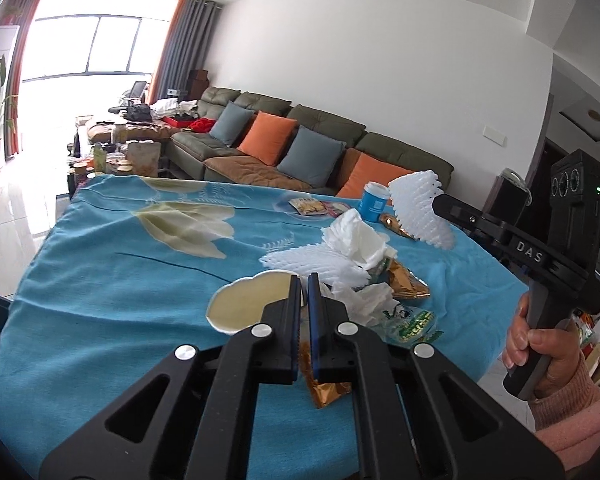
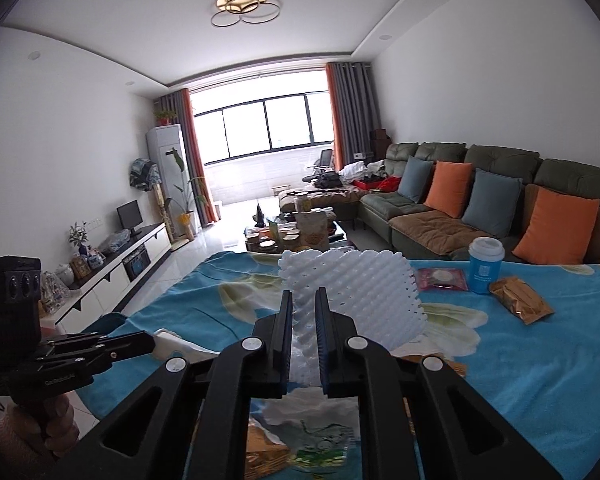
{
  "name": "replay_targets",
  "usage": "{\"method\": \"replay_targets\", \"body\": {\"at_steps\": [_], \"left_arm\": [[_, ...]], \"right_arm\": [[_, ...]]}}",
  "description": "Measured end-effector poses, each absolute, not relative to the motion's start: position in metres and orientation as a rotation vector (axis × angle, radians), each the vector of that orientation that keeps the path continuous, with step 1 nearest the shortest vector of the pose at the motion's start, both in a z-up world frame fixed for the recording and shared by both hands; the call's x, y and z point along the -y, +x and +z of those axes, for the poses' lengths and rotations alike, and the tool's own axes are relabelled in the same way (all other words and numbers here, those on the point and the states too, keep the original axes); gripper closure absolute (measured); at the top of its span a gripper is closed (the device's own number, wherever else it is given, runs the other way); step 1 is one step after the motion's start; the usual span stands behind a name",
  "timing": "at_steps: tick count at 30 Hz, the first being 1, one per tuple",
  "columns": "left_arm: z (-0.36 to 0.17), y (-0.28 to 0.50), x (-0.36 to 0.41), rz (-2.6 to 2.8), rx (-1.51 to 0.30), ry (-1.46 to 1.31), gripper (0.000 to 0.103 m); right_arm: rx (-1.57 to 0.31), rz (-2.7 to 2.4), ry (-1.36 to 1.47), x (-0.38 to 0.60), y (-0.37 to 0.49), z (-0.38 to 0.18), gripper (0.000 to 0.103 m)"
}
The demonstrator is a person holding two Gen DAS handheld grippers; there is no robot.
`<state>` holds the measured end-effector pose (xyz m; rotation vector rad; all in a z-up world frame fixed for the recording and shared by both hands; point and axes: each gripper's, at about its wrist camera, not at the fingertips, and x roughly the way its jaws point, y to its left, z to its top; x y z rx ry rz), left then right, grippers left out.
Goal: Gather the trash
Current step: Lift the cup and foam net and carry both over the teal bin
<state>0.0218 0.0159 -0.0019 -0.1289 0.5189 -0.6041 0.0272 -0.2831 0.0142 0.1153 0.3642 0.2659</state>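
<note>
My right gripper [image 2: 304, 312] is shut on a white foam fruit net [image 2: 364, 292] and holds it above the blue-clothed table [image 2: 540, 368]; the net also shows in the left wrist view [image 1: 420, 212]. My left gripper [image 1: 304, 292] hovers low over the trash pile with its jaws nearly closed and nothing clearly between them. A gold wrapper [image 1: 328, 390] lies under its fingers. The pile holds crumpled white tissue [image 1: 356, 240], another foam net [image 1: 312, 262], a gold snack bag [image 1: 408, 284] and a clear green-printed bag [image 1: 412, 324].
A blue paper cup [image 2: 485, 266], a red packet [image 2: 440, 278] and a gold bag [image 2: 520, 298] lie at the table's far right. A cream cloud-shaped plate [image 1: 248, 304] sits left of the pile. A sofa [image 2: 480, 200] stands behind the table.
</note>
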Motion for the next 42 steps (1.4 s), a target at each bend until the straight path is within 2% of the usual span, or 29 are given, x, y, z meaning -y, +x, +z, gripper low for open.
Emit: {"method": "replay_targets", "body": {"at_steps": [10, 11, 13, 18, 23, 26, 28, 34, 39, 42], "left_arm": [[0.009, 0.013, -0.073, -0.478, -0.501, -0.154, 0.098], [0.006, 0.012, -0.079, -0.478, -0.51, -0.162, 0.093], [-0.001, 0.009, -0.085, -0.467, -0.525, -0.158, 0.068], [-0.024, -0.003, -0.087, -0.558, -0.6, -0.169, 0.046], [-0.048, -0.006, -0.074, -0.583, -0.689, -0.152, 0.041], [-0.058, -0.007, -0.072, -0.601, -0.711, -0.179, 0.046], [-0.064, -0.004, -0.068, -0.614, -0.727, -0.18, 0.067], [-0.066, -0.005, -0.07, -0.653, -0.725, -0.224, 0.09], [-0.059, -0.006, -0.08, -0.621, -0.698, -0.24, 0.098], [-0.049, -0.009, -0.095, -0.571, -0.672, -0.247, 0.099]], "right_arm": [[-0.387, 0.465, 0.079, 0.219, 0.037, 0.014, 0.093], [-0.393, 0.477, 0.076, 0.215, 0.038, 0.013, 0.093], [-0.408, 0.496, 0.071, 0.207, 0.039, 0.01, 0.093], [-0.458, 0.529, 0.051, 0.193, 0.04, -0.002, 0.093], [-0.48, 0.546, 0.044, 0.187, 0.038, -0.008, 0.093], [-0.485, 0.55, 0.04, 0.185, 0.037, -0.008, 0.093], [-0.491, 0.553, 0.042, 0.184, 0.038, -0.008, 0.093], [-0.505, 0.566, 0.03, 0.177, 0.042, -0.013, 0.093], [-0.503, 0.594, 0.015, 0.166, 0.044, -0.01, 0.093], [-0.494, 0.631, 0.006, 0.156, 0.047, -0.006, 0.093]]}}
